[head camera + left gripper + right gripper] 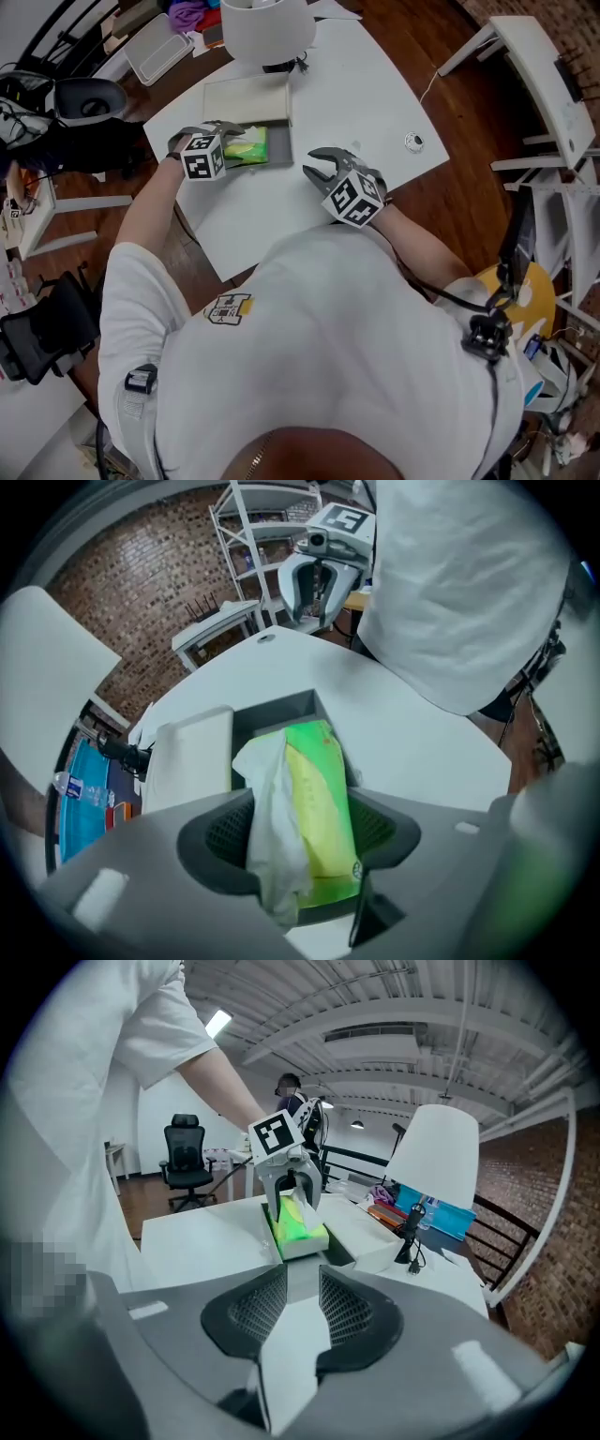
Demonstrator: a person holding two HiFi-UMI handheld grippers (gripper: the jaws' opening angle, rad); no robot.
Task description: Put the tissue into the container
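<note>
**A:** Where's the tissue?

**B:** The left tongs (300,834) are clenched on the green tissue pack (317,794), one pad on each side. It sits tilted over the open grey container (281,711), far end down inside. Whether it touches the bottom, I can't tell.

**A:** And the other hand?

**B:** The right tongs (302,1309) hang apart and empty, with only bare counter between the pads. They're just beside the container, pointed at it.

**A:** What could go wrong?

**B:** A white sheet (272,832) trails out of the pack and lies against one pad. If the tongs let go and lift away, that sheet may drag along, pulling loose or tipping the pack out. The pack is also angled, so released now it might catch on the rim instead of settling flat. And the container looks light, so a sideways nudge could slide it.

**A:** Could the lid (247,97) get in the way?

**B:** It lies just behind the container, clear of the opening.

**A:** What about the surroundings?

**B:** A smooth white counter (361,98), mostly bare, with a white lamp (267,28) at its far edge. There's a wooden floor (455,192) below, a brick wall (141,569) on one side and an office chair (184,1159) further off.
</note>
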